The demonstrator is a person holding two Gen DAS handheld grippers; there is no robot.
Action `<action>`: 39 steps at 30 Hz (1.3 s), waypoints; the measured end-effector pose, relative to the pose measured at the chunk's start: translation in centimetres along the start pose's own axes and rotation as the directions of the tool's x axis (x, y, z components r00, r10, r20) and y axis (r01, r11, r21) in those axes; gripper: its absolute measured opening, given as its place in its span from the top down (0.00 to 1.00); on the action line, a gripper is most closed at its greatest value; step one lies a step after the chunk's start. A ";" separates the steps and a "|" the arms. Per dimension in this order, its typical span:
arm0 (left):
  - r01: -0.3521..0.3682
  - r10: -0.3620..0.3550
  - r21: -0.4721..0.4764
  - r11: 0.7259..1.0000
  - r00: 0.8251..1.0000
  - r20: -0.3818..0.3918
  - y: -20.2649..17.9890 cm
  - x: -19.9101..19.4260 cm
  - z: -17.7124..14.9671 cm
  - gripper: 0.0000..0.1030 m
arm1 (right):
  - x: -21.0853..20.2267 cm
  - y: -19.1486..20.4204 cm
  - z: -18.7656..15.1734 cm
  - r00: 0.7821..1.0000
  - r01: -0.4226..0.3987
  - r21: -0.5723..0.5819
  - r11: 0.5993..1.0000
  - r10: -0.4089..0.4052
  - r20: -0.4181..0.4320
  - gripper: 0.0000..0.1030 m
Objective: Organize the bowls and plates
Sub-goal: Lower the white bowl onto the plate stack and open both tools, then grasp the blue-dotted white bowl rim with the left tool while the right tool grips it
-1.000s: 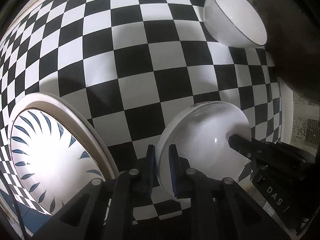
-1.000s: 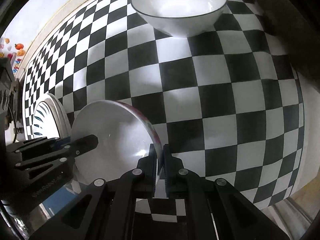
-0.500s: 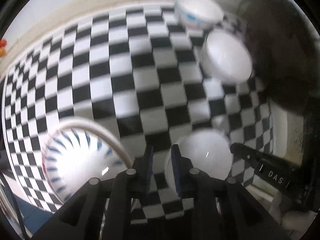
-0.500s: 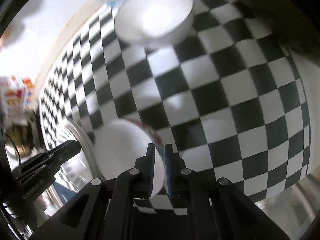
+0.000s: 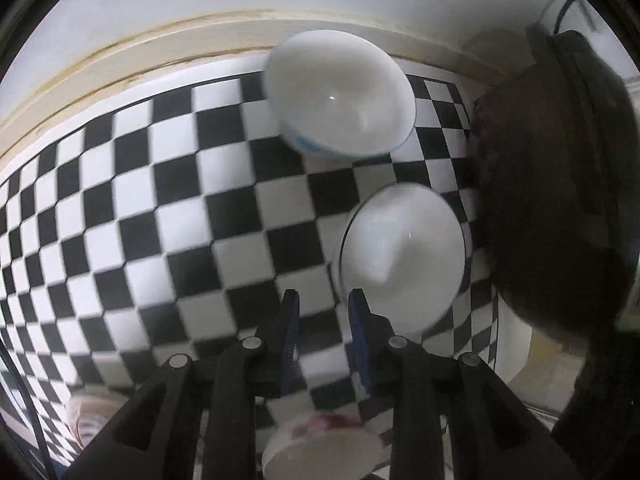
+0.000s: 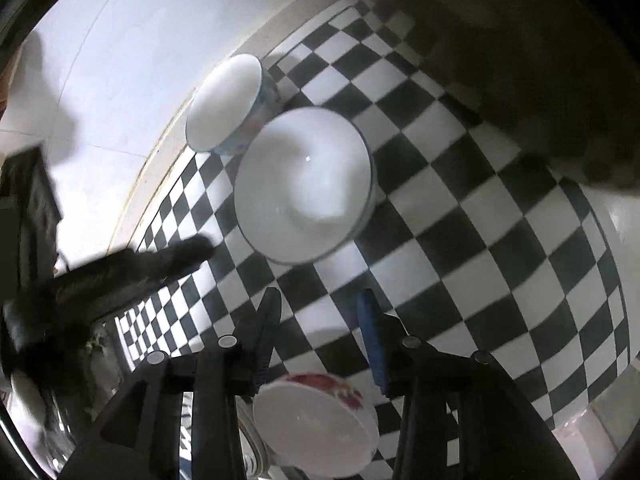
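Bowls: red-flowered bowl (image 6: 316,426) on checkered cloth (image 6: 460,240), 6 o'clock under right gripper (image 6: 318,312); dark-rimmed bowl (image 6: 304,184) at 12. Both right and left gripper (image 5: 322,312) opening, nothing between the jaws.

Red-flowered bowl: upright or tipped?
Upright. In the right wrist view the red-flowered bowl rests on the checkered cloth with its mouth up.

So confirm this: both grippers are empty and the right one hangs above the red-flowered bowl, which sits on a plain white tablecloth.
Wrong on the cloth. The right wrist view shows the red-flowered bowl on a black-and-white checkered tablecloth. The rest stands: the right gripper and left gripper hold nothing, jaws opening.
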State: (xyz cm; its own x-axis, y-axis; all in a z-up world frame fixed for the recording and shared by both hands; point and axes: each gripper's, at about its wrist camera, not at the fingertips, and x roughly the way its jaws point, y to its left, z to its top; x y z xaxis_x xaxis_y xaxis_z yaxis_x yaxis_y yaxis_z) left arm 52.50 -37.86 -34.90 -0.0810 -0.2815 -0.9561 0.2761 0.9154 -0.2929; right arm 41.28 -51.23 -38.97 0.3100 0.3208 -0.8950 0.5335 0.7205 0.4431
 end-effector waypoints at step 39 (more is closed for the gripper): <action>-0.045 0.046 0.018 0.999 0.997 -0.069 5.8 4.4 2.2 0.90 | 7.1 4.1 7.0 0.961 0.245 -0.294 0.924 -0.272 -0.052 0.85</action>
State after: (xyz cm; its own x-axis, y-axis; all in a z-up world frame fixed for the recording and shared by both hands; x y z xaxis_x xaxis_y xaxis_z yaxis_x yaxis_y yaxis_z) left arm 55.81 -34.42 -40.77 -0.1342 -0.2188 -0.9665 0.2967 0.9217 -0.2499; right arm 51.18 -50.34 -43.12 0.1121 0.1444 -0.9831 0.3376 0.9250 0.1744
